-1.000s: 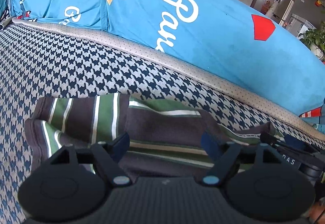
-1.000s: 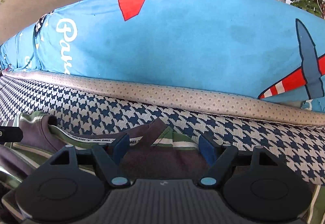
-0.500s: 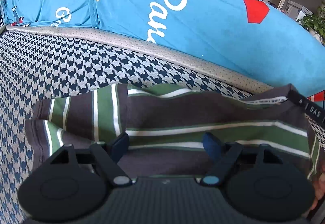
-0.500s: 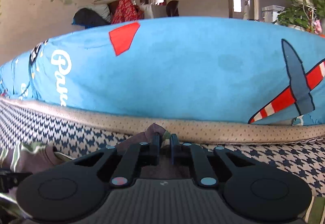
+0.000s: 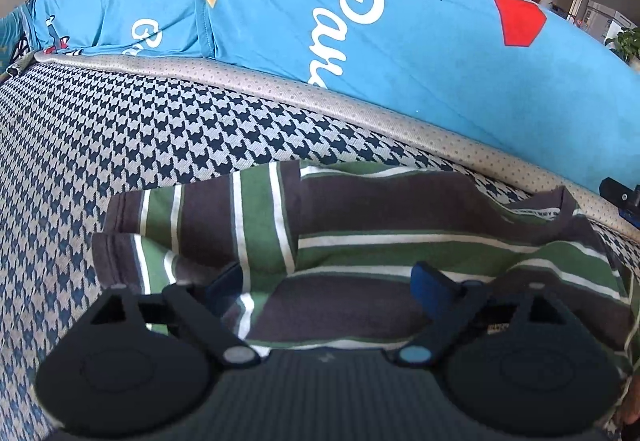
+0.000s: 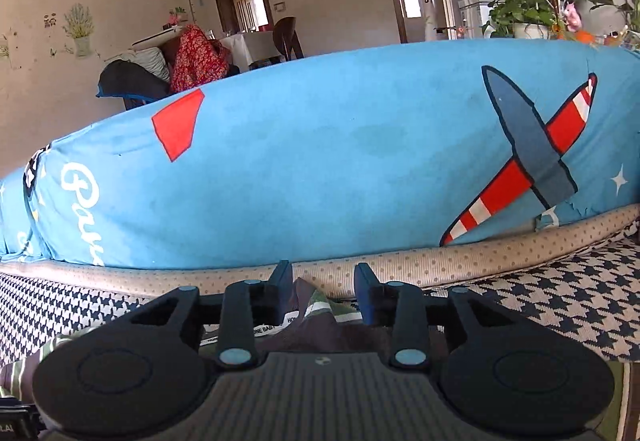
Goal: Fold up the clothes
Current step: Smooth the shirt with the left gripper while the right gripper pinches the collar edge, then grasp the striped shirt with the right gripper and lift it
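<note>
Item: striped shirt [image 5: 360, 237], brown, green and white, lying partly doubled on the houndstooth sofa seat [image 5: 120, 145], one sleeve end turned over at its left.
Left tool [image 5: 326, 281]: fingers spread wide, low over the shirt's middle, pinching nothing.
Right tool [image 6: 324, 291]: fingers parted, the collar peak [image 6: 316, 299] between them (contact not discernible).
Handling, as judged: grip hems, not bunched cloth; lay layers edge to edge.
Room: blue cushion [image 6: 320, 161] walls the far side; open seat lies to the left.
</note>
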A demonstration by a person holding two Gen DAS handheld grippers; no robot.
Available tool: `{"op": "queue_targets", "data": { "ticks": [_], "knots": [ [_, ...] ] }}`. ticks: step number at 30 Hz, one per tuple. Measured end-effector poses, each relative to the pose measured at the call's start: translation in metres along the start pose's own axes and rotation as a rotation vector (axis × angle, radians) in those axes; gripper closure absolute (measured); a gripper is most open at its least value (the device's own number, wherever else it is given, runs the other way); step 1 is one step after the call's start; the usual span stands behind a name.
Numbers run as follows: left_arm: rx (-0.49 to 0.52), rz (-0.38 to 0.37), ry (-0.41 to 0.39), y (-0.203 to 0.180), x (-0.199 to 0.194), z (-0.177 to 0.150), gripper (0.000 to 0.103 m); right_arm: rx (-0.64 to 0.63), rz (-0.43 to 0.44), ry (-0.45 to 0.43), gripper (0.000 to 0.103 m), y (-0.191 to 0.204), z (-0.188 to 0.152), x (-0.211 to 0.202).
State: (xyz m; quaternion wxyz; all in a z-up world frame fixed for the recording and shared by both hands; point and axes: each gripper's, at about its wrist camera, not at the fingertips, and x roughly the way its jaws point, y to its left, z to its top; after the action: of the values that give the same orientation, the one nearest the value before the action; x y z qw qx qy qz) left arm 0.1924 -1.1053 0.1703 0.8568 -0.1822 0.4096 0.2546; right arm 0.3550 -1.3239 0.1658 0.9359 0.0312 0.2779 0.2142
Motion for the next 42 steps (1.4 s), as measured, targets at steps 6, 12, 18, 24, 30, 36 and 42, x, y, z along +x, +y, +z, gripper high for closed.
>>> {"op": "queue_targets", "data": {
  "ticks": [6, 12, 18, 24, 30, 36, 42],
  "knots": [
    [0.003, -0.039, -0.046, -0.006, -0.032, -0.010, 0.012, -0.034, 0.055, 0.051, 0.060, -0.003, 0.002, -0.023],
    [0.004, -0.090, -0.104, -0.014, -0.072, -0.027, 0.005, -0.111, 0.035, 0.111, 0.049, -0.015, -0.019, -0.062],
    [0.068, -0.137, -0.073, -0.011, -0.099, -0.064, 0.005, -0.157, -0.031, 0.138, 0.039, -0.044, -0.042, -0.112],
    [0.096, -0.154, -0.048, 0.005, -0.121, -0.092, 0.001, -0.078, -0.117, 0.201, 0.029, -0.085, -0.066, -0.145],
    [0.024, -0.205, -0.010, 0.020, -0.121, -0.096, 0.000, 0.082, -0.100, 0.228, 0.024, -0.100, -0.075, -0.146],
    [0.016, -0.208, 0.004, 0.017, -0.113, -0.088, 0.000, 0.088, -0.143, 0.214, 0.024, -0.092, -0.082, -0.127],
    [0.011, -0.203, 0.032, 0.019, -0.105, -0.083, 0.000, -0.053, -0.160, 0.154, 0.087, -0.064, -0.082, -0.115]
  ]
}}
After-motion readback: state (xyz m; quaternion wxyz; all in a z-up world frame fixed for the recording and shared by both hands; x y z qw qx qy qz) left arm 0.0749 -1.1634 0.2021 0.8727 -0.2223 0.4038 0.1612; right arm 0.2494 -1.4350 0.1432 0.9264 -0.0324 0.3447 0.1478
